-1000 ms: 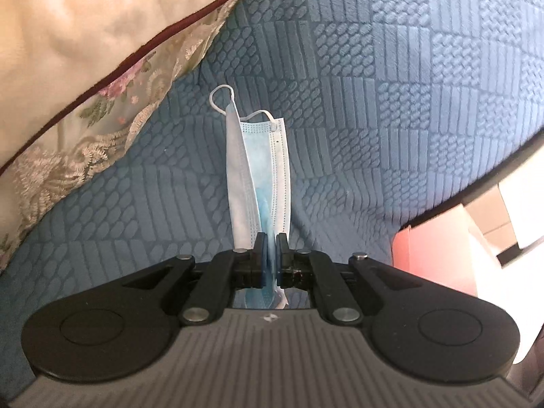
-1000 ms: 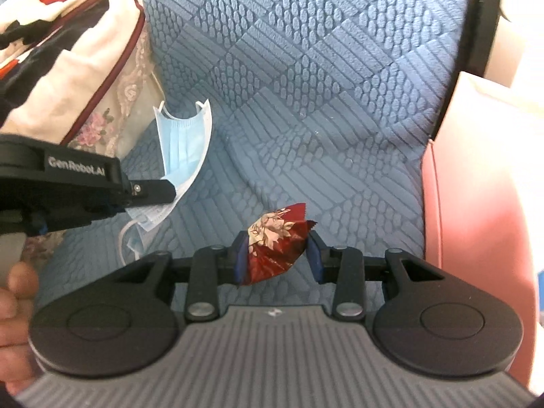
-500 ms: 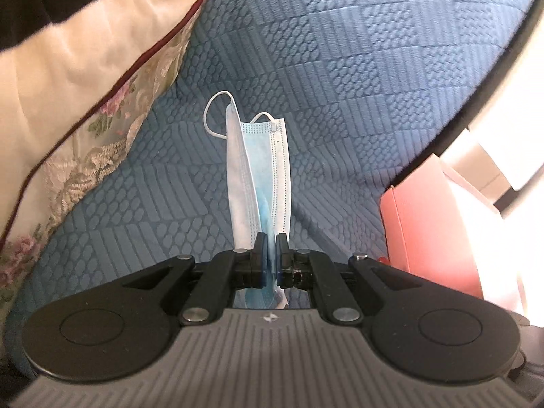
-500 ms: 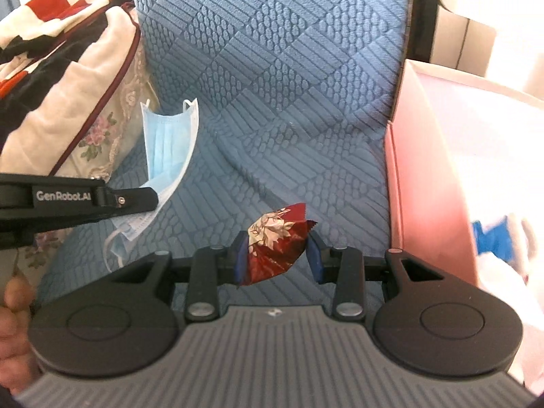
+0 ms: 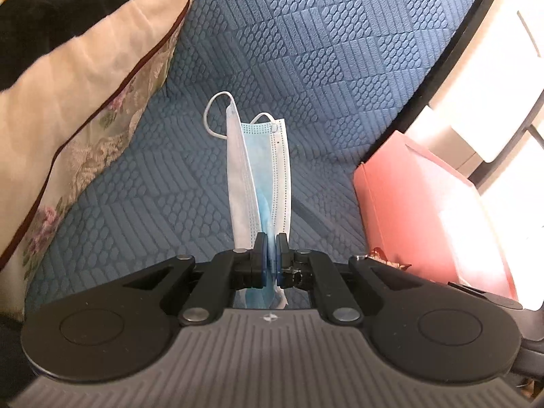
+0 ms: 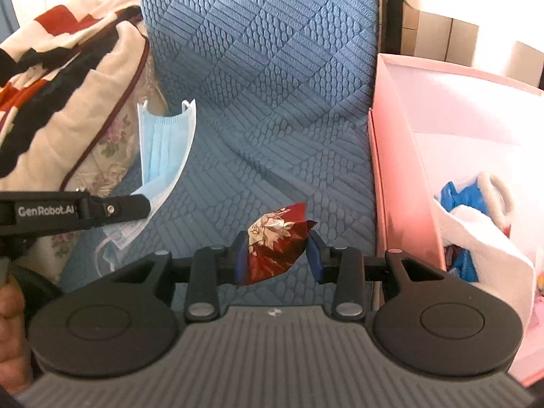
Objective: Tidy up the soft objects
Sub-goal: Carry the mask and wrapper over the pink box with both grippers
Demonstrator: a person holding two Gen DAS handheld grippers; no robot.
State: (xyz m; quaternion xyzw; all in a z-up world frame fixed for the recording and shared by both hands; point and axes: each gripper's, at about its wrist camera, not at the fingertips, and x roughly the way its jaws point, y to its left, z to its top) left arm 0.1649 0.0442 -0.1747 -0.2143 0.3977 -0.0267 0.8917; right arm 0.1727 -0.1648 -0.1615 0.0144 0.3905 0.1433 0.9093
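Closer now, pink box (image 6: 401,183) beside blue quilted seat (image 6: 272,85); left gripper (image 5: 271,255) pinches mask (image 5: 260,166), right gripper (image 6: 277,255) perhaps a sweet wrapper (image 6: 272,248).

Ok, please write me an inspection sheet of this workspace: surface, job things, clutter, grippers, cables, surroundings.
Surface: blue quilted seat, bare in the middle.
Job's things: face mask hanging from the left gripper; red wrapper in the right gripper; pink box to the right, already holding white and blue soft items.
Clutter: floral cushion and a red, black and white blanket on the left.
Grippers: left gripper jaws shut on the mask; right gripper jaws shut on the wrapper.
Cables: nothing seen.
Surroundings: bright, washed-out area behind the box; cannot tell more.
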